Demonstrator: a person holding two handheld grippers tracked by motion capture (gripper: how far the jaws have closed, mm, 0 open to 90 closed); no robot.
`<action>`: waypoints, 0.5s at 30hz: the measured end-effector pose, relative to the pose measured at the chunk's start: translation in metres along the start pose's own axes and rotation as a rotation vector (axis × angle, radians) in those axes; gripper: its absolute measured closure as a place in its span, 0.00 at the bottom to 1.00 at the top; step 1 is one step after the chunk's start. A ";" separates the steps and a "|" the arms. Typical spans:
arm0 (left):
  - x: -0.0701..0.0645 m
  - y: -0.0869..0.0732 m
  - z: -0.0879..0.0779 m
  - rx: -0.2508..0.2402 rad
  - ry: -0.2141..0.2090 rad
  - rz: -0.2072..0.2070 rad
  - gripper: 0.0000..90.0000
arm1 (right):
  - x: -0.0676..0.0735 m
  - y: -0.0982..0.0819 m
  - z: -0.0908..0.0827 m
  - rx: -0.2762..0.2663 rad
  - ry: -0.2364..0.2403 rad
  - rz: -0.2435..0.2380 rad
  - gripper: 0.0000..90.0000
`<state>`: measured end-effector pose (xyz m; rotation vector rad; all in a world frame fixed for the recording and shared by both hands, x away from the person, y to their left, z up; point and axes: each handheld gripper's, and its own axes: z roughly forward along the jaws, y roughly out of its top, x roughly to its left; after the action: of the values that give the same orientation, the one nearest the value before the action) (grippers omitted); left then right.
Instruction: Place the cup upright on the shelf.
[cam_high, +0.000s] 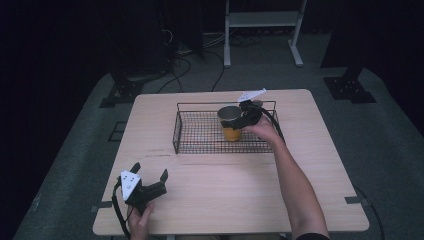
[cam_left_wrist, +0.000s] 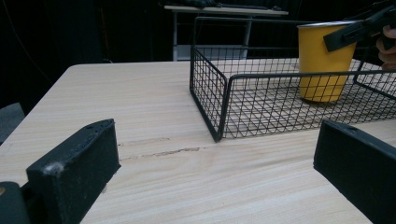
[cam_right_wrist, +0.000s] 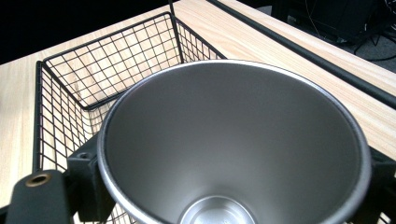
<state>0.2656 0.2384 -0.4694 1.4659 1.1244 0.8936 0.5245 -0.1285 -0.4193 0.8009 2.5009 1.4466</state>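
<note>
a yellow cup (cam_high: 231, 122) with a bare metal inside is seen upright in the right half of a black wire basket (cam_high: 192, 135), which is set on the far middle of the wooden table (cam_high: 210, 180). the cup is clamped near its rim by the right gripper (cam_high: 239, 120), one black jaw on each side of the wall, as shown in the right gripper view (cam_right_wrist: 233, 140). from the left gripper view the cup's base appears to be on the basket's mesh floor (cam_left_wrist: 322, 65). the left gripper (cam_high: 150, 175) is held near the table's near left corner, its jaws spread wide apart with nothing between them.
</note>
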 end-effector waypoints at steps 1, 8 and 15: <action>0.000 0.000 0.000 0.000 0.000 -0.001 0.00 | 0.000 0.000 0.000 0.002 0.000 -0.003 0.13; 0.000 0.000 0.000 0.000 0.000 -0.001 0.00 | -0.001 -0.001 0.000 0.008 -0.001 -0.012 0.13; 0.000 0.000 0.000 0.001 0.001 0.002 0.00 | 0.000 -0.002 -0.003 0.026 0.003 -0.035 0.12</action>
<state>0.2656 0.2382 -0.4694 1.4676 1.1243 0.8953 0.5230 -0.1319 -0.4191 0.7560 2.5273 1.4084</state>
